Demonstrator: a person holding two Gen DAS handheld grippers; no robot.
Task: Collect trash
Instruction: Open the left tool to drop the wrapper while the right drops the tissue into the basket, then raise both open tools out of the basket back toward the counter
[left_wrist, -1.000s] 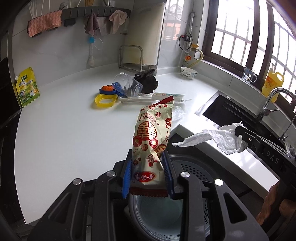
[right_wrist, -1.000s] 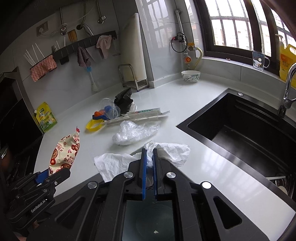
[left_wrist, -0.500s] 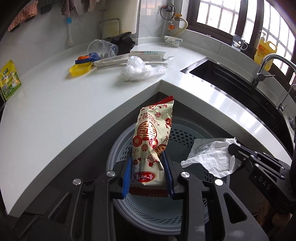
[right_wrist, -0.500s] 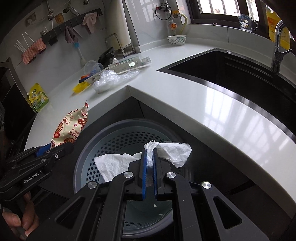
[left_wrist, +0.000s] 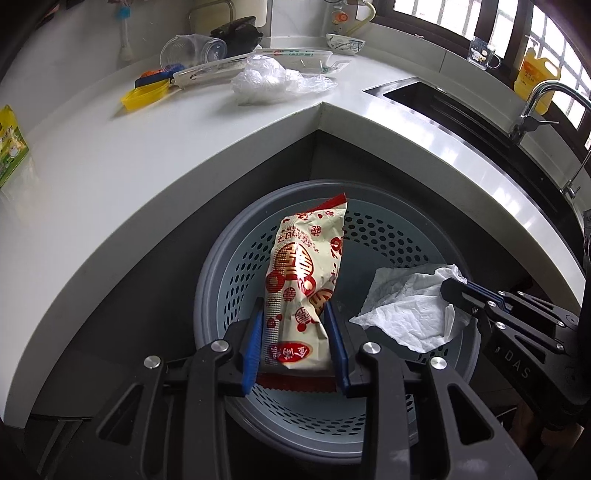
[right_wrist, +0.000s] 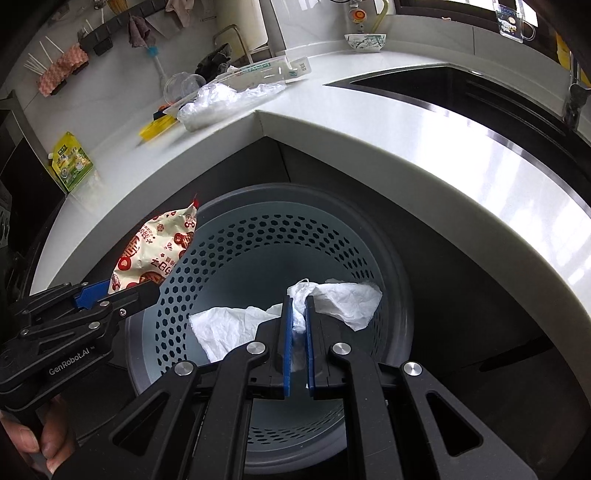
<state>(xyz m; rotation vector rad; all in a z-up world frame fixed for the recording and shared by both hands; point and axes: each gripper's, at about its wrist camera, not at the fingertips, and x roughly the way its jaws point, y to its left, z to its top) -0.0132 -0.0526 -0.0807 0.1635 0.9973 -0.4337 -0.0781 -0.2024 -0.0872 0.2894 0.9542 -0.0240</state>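
There are two tongs, and each one grips one piece of trash. The left tongs (left_wrist: 295, 332) squeeze one snack bag (left_wrist: 306, 280), cream with red marks, between their blue pads. The bag stands up over the one round trash bin (left_wrist: 399, 236). The right tongs (right_wrist: 298, 332) are pinched tight on one crumpled white tissue (right_wrist: 343, 299), which hangs over the same bin. The bin is grey, with many small holes in its wall, and it sits on the floor tucked under the corner of the white counter (left_wrist: 110, 166).

More trash lies on the counter, well apart from the bin. There is one crinkly clear plastic bag (left_wrist: 269, 79), one long clear wrapper (left_wrist: 258, 61) just behind it, one clear plastic cup (left_wrist: 192, 48) on its side, and one yellow lid (left_wrist: 144, 98). One green packet (left_wrist: 9, 147) leans at the far left. One bowl (left_wrist: 345, 42) stands near the back wall. One black sink (left_wrist: 461, 114) with one tap (left_wrist: 543, 103) is on the right. One hand (right_wrist: 33, 439) holds the left tongs' handle.
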